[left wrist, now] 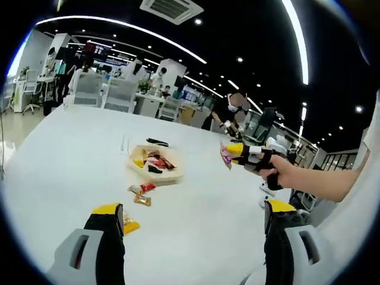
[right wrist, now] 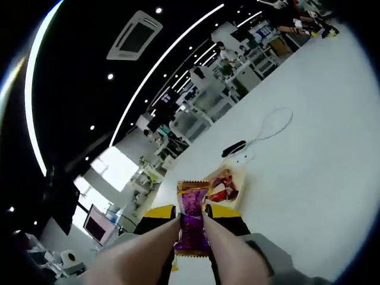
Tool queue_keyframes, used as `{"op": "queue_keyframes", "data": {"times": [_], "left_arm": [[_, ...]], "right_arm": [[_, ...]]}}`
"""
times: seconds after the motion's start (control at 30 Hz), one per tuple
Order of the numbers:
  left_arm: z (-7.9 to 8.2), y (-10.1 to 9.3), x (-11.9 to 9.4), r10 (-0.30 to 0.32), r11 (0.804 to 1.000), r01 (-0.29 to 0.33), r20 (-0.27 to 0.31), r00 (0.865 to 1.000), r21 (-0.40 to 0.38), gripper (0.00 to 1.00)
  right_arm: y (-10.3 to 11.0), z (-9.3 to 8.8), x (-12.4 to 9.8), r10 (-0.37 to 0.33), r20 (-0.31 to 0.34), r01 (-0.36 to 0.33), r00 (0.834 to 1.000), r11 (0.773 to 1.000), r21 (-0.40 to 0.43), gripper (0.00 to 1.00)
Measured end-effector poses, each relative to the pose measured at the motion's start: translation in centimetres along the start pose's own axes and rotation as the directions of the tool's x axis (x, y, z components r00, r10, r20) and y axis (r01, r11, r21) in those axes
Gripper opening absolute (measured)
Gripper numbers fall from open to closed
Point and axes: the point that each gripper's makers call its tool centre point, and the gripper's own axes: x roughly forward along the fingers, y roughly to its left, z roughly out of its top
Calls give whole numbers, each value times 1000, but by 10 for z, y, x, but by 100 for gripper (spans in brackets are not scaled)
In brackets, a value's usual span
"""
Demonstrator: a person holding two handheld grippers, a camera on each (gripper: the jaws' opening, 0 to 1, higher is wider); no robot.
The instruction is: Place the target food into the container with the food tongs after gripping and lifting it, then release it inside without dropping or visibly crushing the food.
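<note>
**Purple snack packet held above the table, short of the container**

Right gripper view: the right gripper [right wrist: 191, 228] has its two pale jaws pressed together on a purple snack packet [right wrist: 192, 224], a flat crinkled foil sachet with gold serrated ends. The lower end is partly hidden behind the jaws, and the print on the packet is too blurred to read. Beyond the packet lies the container [right wrist: 233, 178], a shallow pale tray already holding red and dark wrappers. The packet is just short of the container, not inside it. Past the container lie a black object [right wrist: 234, 147] and a thin white cable [right wrist: 272, 126] on the matte white table [right wrist: 320, 148].

Left gripper view: the left gripper [left wrist: 193, 228] stands wide apart, holding nothing, its black, yellow-tipped jaws cut off below. Loose wrapped sweets [left wrist: 141, 193] lie just before the container [left wrist: 155, 163]. To its right a hand [left wrist: 284, 171] carries the right gripper [left wrist: 233, 155].
</note>
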Motion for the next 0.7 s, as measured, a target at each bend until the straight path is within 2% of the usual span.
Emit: {"op": "queue_keyframes", "data": {"times": [0.07,0.2,0.27,0.37,0.47,0.6,0.67,0.7], "left_arm": [[3,4,2,46,998,-46,-12,999,36,99],[22,-11,4,26,999,-25,36,999,-22,99],[22,-17,5,17,1000,-16,26,1000,-10,99],[19,-23,6,20,999,-20,0,1000,37,99],[15,-25,7,31,1000,-31,-3,1000,8,99],[14,-31,9,34,999,-33,12,999,-7,99],[11,-37,10,33,999,-33,16,999,-8,99],[11,-38,10,32,999,-32,17,999,-10,99]], "right_arm": [[5,10,4,20,0,-20,1000,1000,-10,20],[11,26,10,61,5,-61,998,997,-37,20],[12,30,13,72,-3,-72,997,996,-50,20],[16,39,18,86,-21,-88,996,987,-133,20],[23,51,22,96,-53,-106,994,956,-273,20],[31,61,26,118,-71,-136,990,924,-357,20],[40,66,29,130,-93,-157,987,893,-422,20],[40,66,30,130,-94,-158,987,893,-422,20]]}}
